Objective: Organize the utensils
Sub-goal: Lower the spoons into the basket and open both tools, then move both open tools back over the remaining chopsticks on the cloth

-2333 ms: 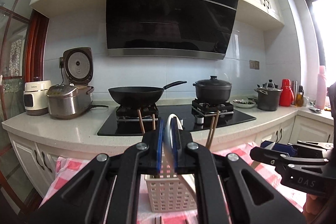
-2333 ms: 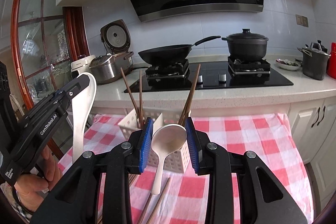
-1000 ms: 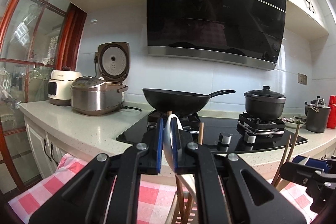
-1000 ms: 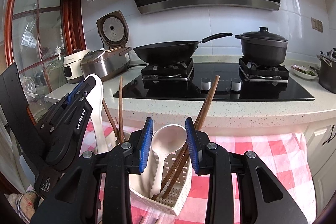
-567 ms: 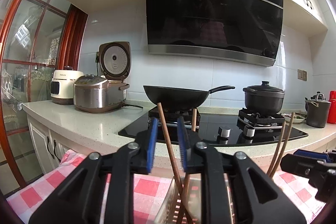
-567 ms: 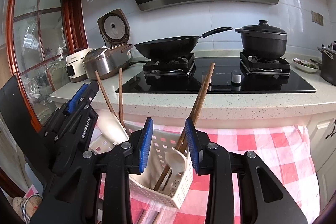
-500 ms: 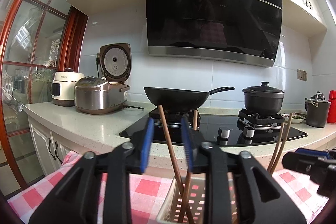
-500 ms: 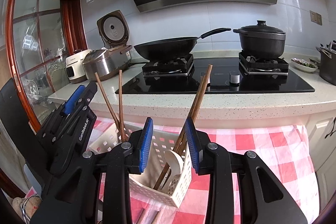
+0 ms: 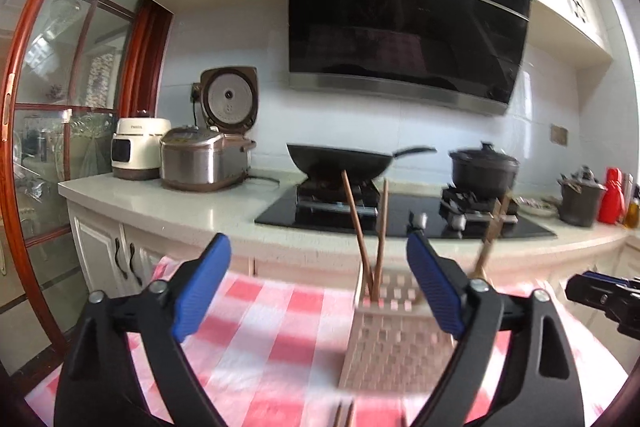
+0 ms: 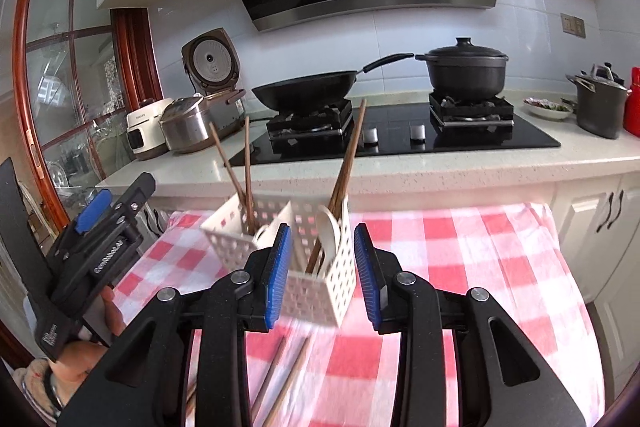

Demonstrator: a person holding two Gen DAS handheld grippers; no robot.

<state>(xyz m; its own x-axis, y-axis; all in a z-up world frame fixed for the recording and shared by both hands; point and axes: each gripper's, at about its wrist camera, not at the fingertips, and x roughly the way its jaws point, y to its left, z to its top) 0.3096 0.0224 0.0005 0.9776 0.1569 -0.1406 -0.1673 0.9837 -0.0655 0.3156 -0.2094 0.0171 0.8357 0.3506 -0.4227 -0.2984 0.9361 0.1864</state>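
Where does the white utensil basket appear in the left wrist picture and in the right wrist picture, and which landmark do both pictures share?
Left wrist view: the basket is low and right of centre, blurred, on the checked cloth.
Right wrist view: the basket is low at centre, partly behind the right gripper.
Shared landmark: the black wok on the stove behind it.

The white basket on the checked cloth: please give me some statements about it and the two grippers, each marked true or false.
1. The basket holds chopsticks and a white spoon. True.
2. The left gripper is shut on a spoon. False: its jaws have just been opening and stand wide, with nothing between them.
3. The right gripper holds nothing. True.
4. More chopsticks lie on the checked cloth. True.
5. The basket stands on the stove. False: it stands on the cloth.
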